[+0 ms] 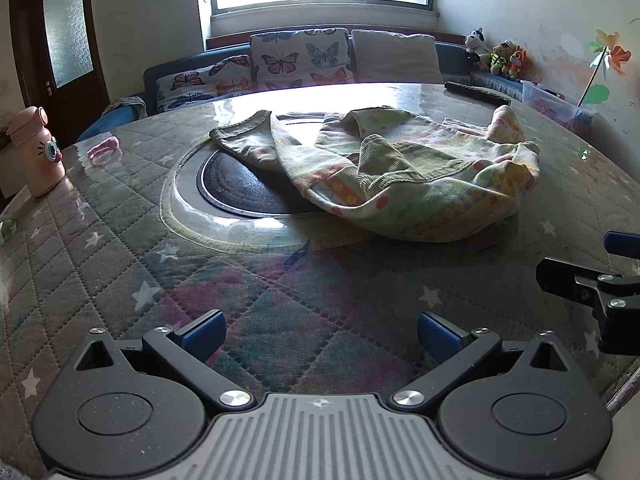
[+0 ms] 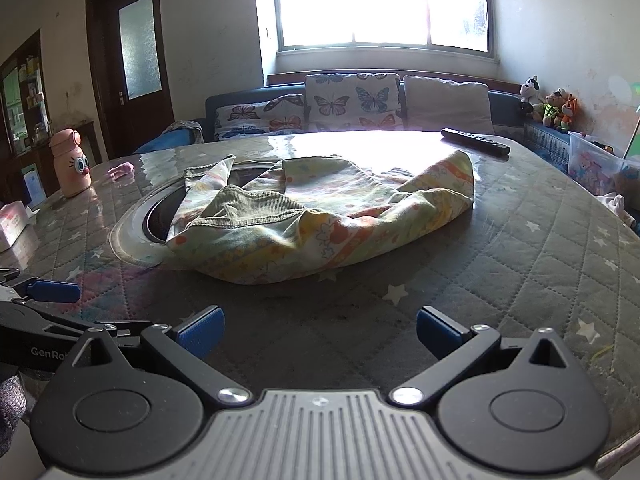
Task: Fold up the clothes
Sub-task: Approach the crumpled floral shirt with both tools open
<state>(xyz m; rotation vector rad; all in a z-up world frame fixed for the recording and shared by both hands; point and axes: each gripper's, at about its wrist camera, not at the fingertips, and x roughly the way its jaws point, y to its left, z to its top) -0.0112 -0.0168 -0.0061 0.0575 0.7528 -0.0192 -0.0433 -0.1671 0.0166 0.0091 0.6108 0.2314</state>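
A crumpled child's garment (image 1: pixel 400 172), pale with orange and yellow prints and an olive corduroy side, lies in a heap on the round table, partly over the black inset burner (image 1: pixel 240 188). It also shows in the right wrist view (image 2: pixel 320 216). My left gripper (image 1: pixel 320 336) is open and empty, low over the table's near side, well short of the garment. My right gripper (image 2: pixel 320 332) is open and empty, also short of the garment. The right gripper's fingers show at the right edge of the left wrist view (image 1: pixel 592 284). The left gripper shows at the left edge of the right wrist view (image 2: pixel 52 292).
The table (image 1: pixel 100 264) has a quilted star-print cover under glass. A pink bottle (image 1: pixel 36 152) and a small pink item (image 1: pixel 104 148) stand at the left. A black remote (image 2: pixel 476 142) lies at the far right. A tissue box (image 2: pixel 12 224) sits at the left edge. A sofa (image 2: pixel 352 104) is behind.
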